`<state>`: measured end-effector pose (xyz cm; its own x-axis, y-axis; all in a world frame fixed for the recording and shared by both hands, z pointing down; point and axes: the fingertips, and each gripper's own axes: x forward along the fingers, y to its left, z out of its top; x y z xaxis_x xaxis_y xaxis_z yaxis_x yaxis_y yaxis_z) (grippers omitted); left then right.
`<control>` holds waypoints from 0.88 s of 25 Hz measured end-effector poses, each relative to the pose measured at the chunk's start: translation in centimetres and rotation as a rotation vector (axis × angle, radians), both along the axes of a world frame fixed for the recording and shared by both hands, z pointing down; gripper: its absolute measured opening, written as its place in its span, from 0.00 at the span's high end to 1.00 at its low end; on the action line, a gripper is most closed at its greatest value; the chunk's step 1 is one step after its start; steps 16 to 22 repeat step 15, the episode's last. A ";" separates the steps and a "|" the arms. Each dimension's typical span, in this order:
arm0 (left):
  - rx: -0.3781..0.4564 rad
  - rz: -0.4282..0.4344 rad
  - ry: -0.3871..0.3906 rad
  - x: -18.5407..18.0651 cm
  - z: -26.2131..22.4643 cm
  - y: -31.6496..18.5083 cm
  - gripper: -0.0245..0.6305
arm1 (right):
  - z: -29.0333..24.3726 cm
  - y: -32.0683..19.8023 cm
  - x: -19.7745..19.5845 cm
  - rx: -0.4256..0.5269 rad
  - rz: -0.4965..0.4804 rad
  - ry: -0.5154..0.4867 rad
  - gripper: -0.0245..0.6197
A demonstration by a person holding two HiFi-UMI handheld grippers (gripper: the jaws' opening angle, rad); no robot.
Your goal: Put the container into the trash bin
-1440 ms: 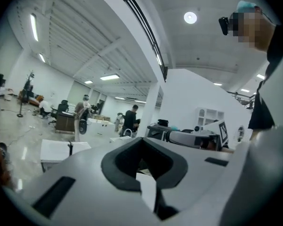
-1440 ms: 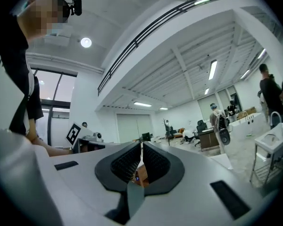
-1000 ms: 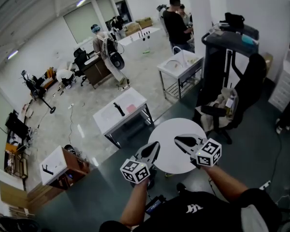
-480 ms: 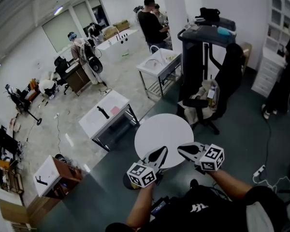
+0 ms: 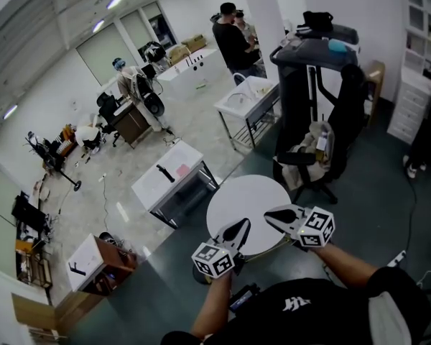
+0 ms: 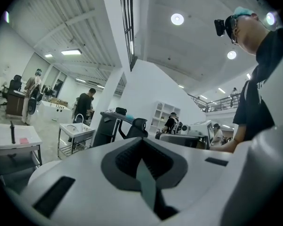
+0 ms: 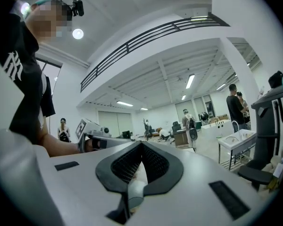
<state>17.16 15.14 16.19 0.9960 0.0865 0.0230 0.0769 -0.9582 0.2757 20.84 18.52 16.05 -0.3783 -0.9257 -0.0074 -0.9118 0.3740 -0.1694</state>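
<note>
Though shut, grippers at table rim.

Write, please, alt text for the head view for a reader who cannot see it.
From above, a person holds the left gripper and right gripper, both shut and empty, over the near edge of a round white table. Beyond it stand a black office chair, white work tables and distant people in a large workshop.

Left gripper and right gripper over round table near edge; tabletop ahead open to pass over. Chair crowds far right edge, black frame behind it. Desk off left edge, floor gap between.
</note>
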 end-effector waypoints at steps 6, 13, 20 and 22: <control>0.008 0.022 -0.019 2.2 0.5 1.5 0.96 | -0.1 0.8 2.4 0.013 0.009 -0.026 0.91; -0.016 0.002 -0.025 2.3 0.9 0.6 0.96 | 0.6 0.3 2.6 0.000 0.008 -0.015 0.91; -0.025 0.000 -0.037 2.0 1.4 0.5 0.96 | 0.7 0.1 2.3 0.002 0.002 -0.017 0.91; -0.025 0.000 -0.037 2.0 1.4 0.5 0.96 | 0.7 0.1 2.3 0.002 0.002 -0.017 0.91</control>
